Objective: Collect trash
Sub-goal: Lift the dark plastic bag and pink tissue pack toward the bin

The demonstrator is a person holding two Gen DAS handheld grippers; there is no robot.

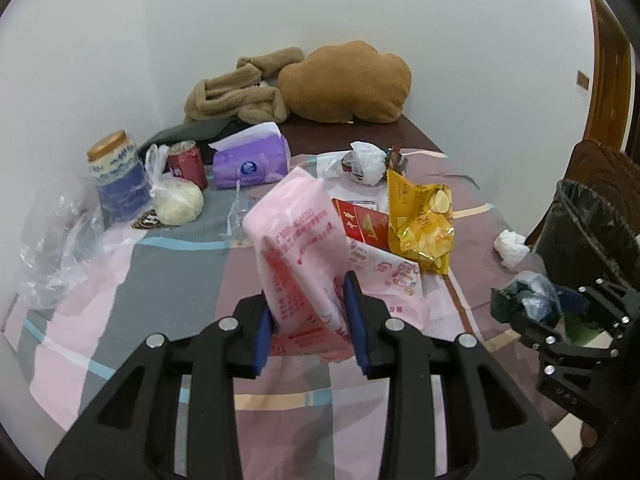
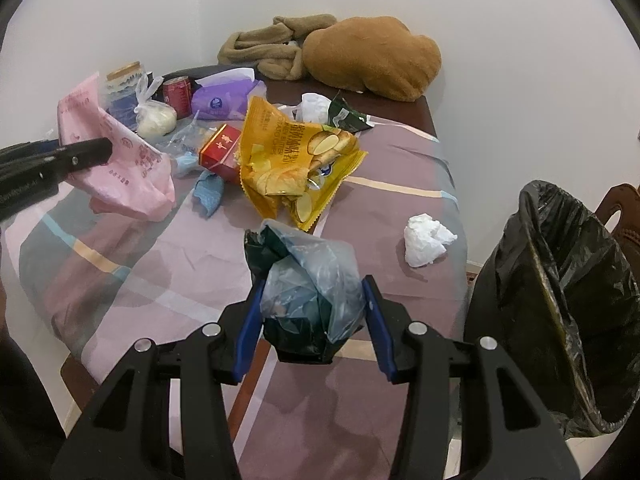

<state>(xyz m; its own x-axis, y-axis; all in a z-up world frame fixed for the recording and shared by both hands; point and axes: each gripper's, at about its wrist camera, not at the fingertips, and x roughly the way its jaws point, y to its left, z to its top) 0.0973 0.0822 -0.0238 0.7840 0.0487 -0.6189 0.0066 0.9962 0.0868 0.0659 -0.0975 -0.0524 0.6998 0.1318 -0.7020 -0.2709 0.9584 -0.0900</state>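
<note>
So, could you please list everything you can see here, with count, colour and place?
pink bag: 1, pink, held in left tool
bag wad: 1, blue and dark green, held in right tool
chip bag: 1, yellow, mid table
red box: 1, red, left of chip bag
tissue: 1, white, crumpled, near right table edge
tissue pack: 1, purple, back left
can: 1, red, beside tissue pack
jar: 1, blue and white, back left
bun: 1, pale, in clear bag by jar
cushion: 1, brown, far end
blanket: 1, beige, beside cushion
bin: 1, black liner, right of table
left tool: 1, black, blue pads
right tool: 1, black, blue pads
</note>
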